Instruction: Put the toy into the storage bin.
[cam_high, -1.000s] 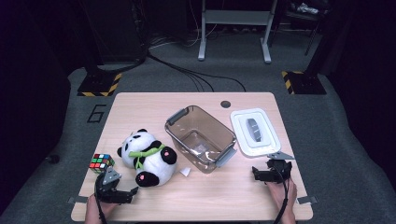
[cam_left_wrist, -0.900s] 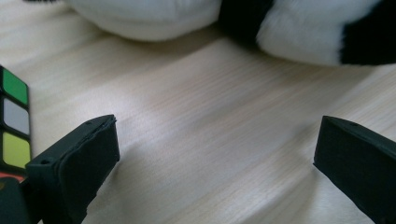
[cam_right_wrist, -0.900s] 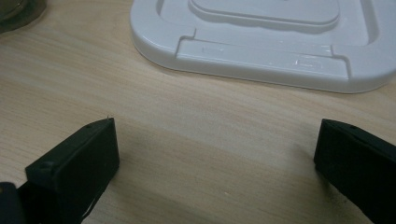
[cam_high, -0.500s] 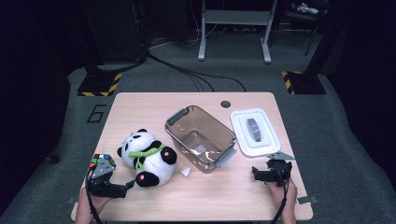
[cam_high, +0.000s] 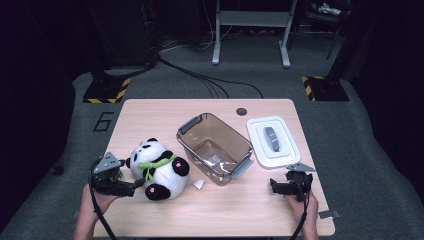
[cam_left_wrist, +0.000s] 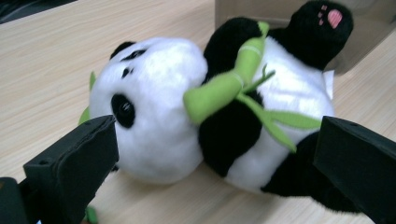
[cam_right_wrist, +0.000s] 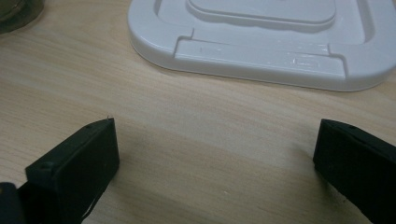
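at the left of the high view the left gripper lies low at the near left of the table, held in the person's left hand, its jaws pointing at the plush panda. in the left gripper view the jaws stand wide apart, one on each side of the toy, and the panda lies on its back just ahead of the fingers, its white head toward the left finger and its black legs toward the right one; whether a finger touches the fur cannot be told. a green bamboo stalk lies across the panda's chest, between the two fingers and a little beyond them.

further right, past the panda's feet, a clear brown bin stands open on the table, with a small white scrap near its front corner.

at the right, the right gripper rests on the table in the right hand, well apart from the panda. its jaws are also wide, with bare wood between the fingers. the white lid lies flat just beyond the fingertips, not touching them.
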